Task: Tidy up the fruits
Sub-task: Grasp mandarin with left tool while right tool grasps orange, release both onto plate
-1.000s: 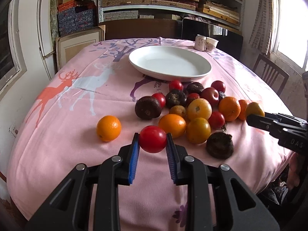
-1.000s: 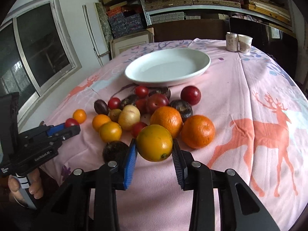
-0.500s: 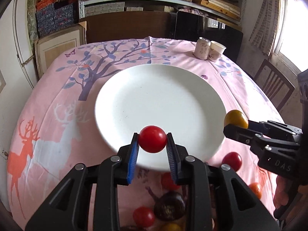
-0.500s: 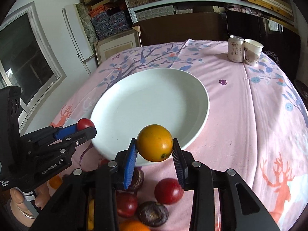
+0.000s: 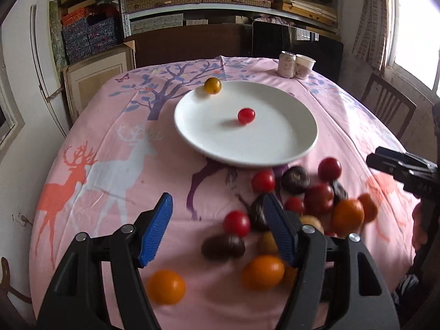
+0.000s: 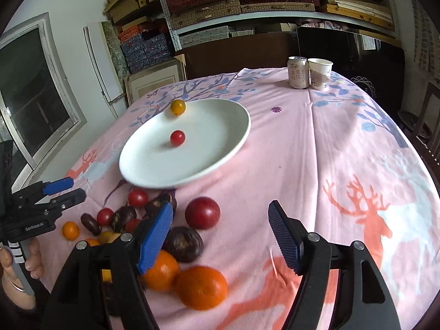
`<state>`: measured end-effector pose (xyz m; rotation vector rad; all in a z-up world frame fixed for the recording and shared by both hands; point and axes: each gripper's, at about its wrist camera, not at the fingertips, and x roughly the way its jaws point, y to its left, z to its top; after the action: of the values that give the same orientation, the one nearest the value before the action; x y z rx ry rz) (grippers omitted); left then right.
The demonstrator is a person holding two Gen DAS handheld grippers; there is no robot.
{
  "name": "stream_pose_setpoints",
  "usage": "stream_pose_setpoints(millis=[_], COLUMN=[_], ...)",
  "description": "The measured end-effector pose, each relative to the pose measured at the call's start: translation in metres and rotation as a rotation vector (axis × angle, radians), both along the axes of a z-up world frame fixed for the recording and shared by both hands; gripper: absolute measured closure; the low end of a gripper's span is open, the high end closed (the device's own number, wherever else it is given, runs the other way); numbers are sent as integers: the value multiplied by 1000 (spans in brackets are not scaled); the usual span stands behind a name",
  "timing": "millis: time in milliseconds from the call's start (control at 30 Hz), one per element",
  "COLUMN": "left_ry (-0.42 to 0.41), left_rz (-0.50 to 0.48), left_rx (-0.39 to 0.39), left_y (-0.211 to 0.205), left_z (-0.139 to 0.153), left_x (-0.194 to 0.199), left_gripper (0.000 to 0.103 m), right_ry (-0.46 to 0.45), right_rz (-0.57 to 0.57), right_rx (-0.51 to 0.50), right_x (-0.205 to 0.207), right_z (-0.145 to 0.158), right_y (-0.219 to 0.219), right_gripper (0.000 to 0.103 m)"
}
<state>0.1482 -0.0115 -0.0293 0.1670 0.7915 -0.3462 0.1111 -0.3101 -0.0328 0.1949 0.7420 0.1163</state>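
Both claws, left (image 5: pixel 218 232) & right (image 6: pixel 220 236), spread wide, empty; fruit pile (image 5: pixel 297 209) motion-blurred, partly hidden.

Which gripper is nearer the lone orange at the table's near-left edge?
Left. The lone orange sits just below the left gripper; the right gripper hangs across the fruit pile.

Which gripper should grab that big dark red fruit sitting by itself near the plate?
Probably the right gripper. It is open, and the dark red fruit lies just ahead between its blue pads. The left gripper is open too, but hangs over the other side of the pile.
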Motion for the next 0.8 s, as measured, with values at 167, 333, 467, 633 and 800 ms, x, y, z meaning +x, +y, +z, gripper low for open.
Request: stream_pose_setpoints(millis=[167,333,467,633,800], left_ry=[15,52,71,66,2], left_rz=[25,68,98,92,71], left_rx=[68,94,95,-18,-29], left_y=[29,42,44,50,42], left_z=[-29,-47,-57,-43,-23], left_x=[-36,-34,-18,-21,-40], left_gripper=[36,45,59,68,68], right_ry=[-17,8,10,31,48], right_rz=[-53,-79,-70,2,98], right_rx=[84,155,146,64,-24], right_x=[-29,-31,-32,-38,-52], right_z=[-22,-37,-37,-34,-28], right_y=[-26,-38,-33,-12,14], right_gripper=[30,30,30,30,31])
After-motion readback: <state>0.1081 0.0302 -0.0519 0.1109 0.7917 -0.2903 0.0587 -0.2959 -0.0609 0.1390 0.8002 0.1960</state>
